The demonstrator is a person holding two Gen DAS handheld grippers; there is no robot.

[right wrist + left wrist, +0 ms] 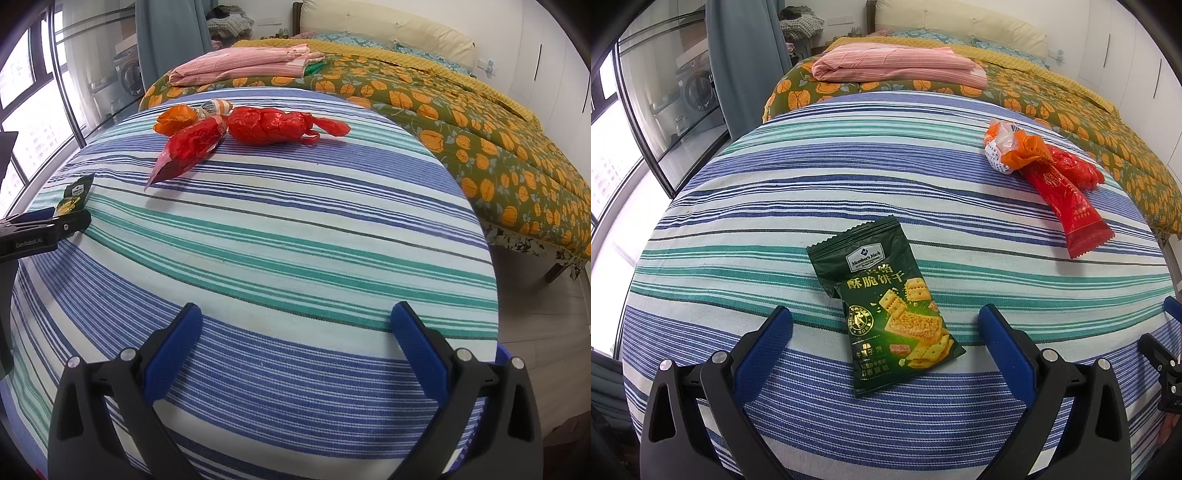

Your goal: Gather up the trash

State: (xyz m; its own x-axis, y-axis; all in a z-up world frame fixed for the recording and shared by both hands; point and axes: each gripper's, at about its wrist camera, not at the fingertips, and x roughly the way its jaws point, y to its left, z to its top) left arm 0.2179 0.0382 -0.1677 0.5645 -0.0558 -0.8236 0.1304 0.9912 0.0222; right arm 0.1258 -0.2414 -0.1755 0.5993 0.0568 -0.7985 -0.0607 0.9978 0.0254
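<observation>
A dark green cracker packet [886,314] lies flat on the striped cloth [775,206]. My left gripper [884,321] is open, its blue fingers on either side of the packet's lower half. A red wrapper [1067,199], a crumpled red bag [1078,170] and an orange-white wrapper [1008,147] lie together at the far right. In the right wrist view my right gripper [295,317] is open and empty over bare cloth; the red wrapper [188,151], the red bag [273,123] and the orange wrapper [177,116] lie far ahead. The green packet [74,195] shows at the left, behind the left gripper's body.
The striped cloth covers a rounded surface that drops off at its edges. Behind it is a bed with a pumpkin-print quilt [1071,107] and a folded pink blanket [897,66]. A glass door and curtain [746,55] stand on the left. Floor [539,314] shows at the right.
</observation>
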